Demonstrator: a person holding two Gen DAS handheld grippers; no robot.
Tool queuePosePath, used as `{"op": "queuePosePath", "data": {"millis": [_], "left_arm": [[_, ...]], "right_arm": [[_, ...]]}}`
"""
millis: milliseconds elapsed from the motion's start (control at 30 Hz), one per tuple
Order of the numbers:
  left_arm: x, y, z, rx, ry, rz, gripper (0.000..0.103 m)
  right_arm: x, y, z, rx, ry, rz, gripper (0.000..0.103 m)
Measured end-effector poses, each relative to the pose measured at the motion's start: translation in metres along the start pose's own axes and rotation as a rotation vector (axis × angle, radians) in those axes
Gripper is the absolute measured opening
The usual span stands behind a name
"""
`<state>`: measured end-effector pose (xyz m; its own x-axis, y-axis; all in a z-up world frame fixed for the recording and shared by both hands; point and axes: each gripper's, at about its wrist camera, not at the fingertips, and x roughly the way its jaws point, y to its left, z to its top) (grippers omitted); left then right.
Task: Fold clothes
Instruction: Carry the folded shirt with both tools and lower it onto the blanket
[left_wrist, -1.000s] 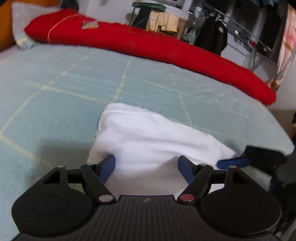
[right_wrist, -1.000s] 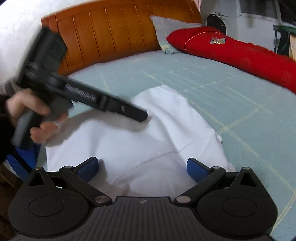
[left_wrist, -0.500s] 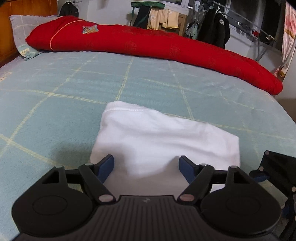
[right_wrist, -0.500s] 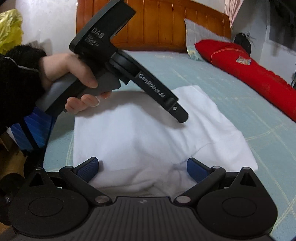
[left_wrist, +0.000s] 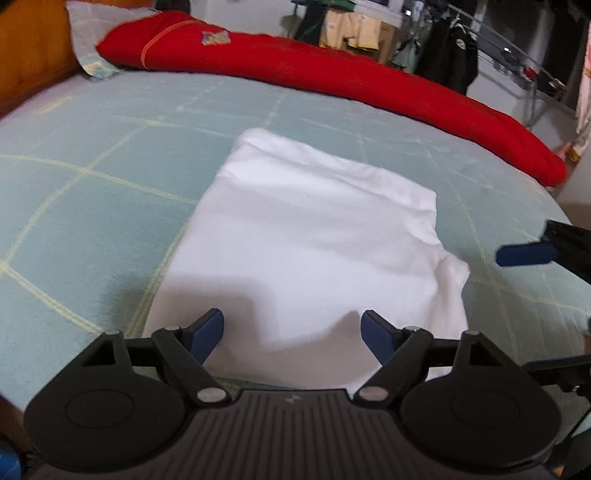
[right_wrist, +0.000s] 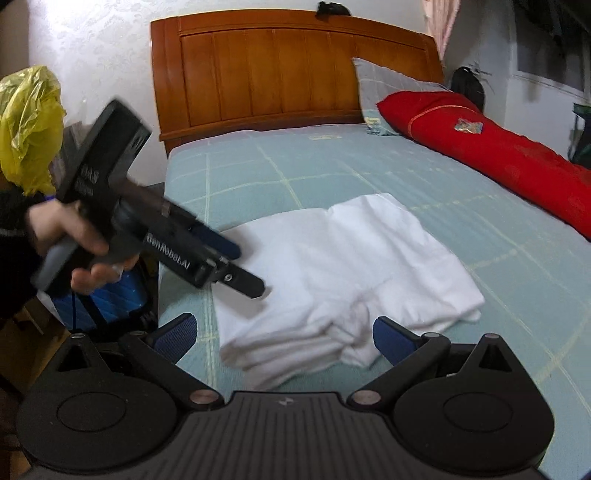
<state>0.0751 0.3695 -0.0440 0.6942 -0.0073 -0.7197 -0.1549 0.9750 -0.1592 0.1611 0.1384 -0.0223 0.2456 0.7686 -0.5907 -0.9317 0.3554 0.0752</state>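
Note:
A white garment (left_wrist: 306, 236) lies folded in a rough rectangle on the pale green bed (left_wrist: 92, 206); in the right wrist view (right_wrist: 343, 266) its stacked layers show at the near edge. My left gripper (left_wrist: 291, 330) is open and empty, just above the garment's near edge. My right gripper (right_wrist: 284, 334) is open and empty, off the garment's near corner. The left gripper, held in a hand, shows in the right wrist view (right_wrist: 236, 266) over the garment's left side. One blue fingertip (left_wrist: 524, 254) of the right gripper shows at the right of the left wrist view.
A long red bolster (left_wrist: 332, 77) lies along the far side of the bed, with a grey pillow (right_wrist: 388, 92) by the wooden headboard (right_wrist: 295, 70). A clothes rack (left_wrist: 443, 48) stands beyond the bed. A yellow bag (right_wrist: 29, 125) and a blue case (right_wrist: 110, 295) are beside the bed.
Both grippers have pulled back from the garment and stayed open. The garment lies flat and has not moved.

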Motion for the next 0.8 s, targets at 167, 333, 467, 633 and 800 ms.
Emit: {"op": "queuePosePath", "data": {"millis": [167,333,467,633,800], "left_arm": [[-0.022,-0.038,0.011,0.080,-0.096,-0.061,0.092],[0.000,-0.078,0.015,0.105,-0.097,-0.148,0.093],[0.031,-0.102,0.007,0.084,-0.034,-0.224,0.094],[0.044,-0.111,0.003,0.111,-0.017,-0.188,0.101],[0.028,-0.127,-0.003,0.194,-0.067,-0.078,0.101]], "right_arm": [[-0.029,-0.001,-0.008,0.062,0.007,-0.024,0.103],[-0.036,-0.004,-0.033,0.113,0.072,-0.108,0.103],[-0.043,-0.013,-0.055,0.166,0.112,-0.154,0.103],[-0.053,-0.027,-0.071,0.252,0.127,-0.187,0.103],[-0.070,-0.031,-0.075,0.315,0.093,-0.170,0.103]]}}
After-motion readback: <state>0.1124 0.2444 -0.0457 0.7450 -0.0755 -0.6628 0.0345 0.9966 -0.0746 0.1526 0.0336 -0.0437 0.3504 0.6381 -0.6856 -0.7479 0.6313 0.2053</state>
